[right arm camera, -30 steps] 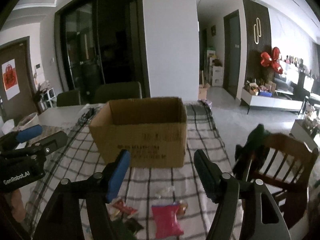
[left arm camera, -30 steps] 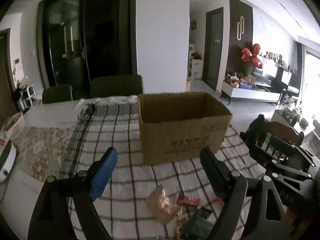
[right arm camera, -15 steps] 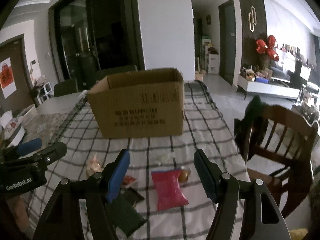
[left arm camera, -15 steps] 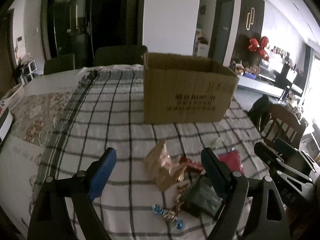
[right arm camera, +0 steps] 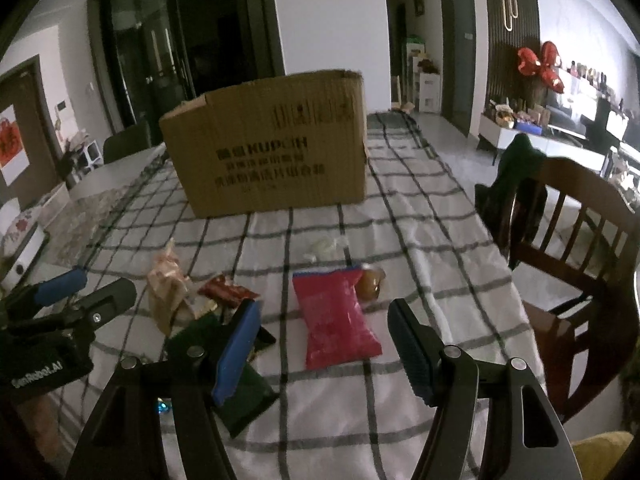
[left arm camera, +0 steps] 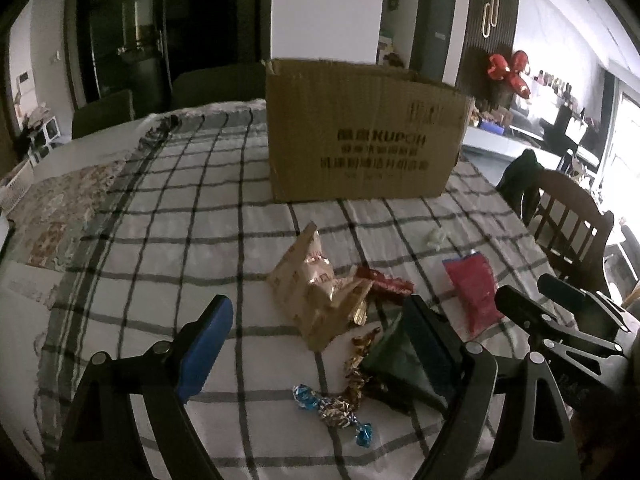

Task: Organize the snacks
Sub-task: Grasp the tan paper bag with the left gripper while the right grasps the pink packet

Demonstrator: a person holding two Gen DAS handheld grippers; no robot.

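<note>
An open cardboard box (left arm camera: 360,132) stands at the far middle of the checked tablecloth (left arm camera: 180,220); it also shows in the right wrist view (right arm camera: 272,144). Snacks lie in front of it: a beige packet (left arm camera: 312,292), a small red wrapper (left arm camera: 384,282), a red bag (right arm camera: 334,316), a dark green packet (right arm camera: 236,384), foil-wrapped candies (left arm camera: 332,404) and a brown sweet (right arm camera: 370,282). My left gripper (left arm camera: 320,344) is open above the beige packet. My right gripper (right arm camera: 324,344) is open above the red bag.
A wooden chair (right arm camera: 580,248) with a dark garment stands at the table's right edge. A patterned mat (left arm camera: 52,208) lies on the left. A small pale wrapper (right arm camera: 324,248) lies between the box and the snacks. Dark chairs (left arm camera: 104,112) stand behind the table.
Both grippers have tilted down and moved closer to the snacks. The box has risen in both views and more of the snack pile now shows. Both stay open.
</note>
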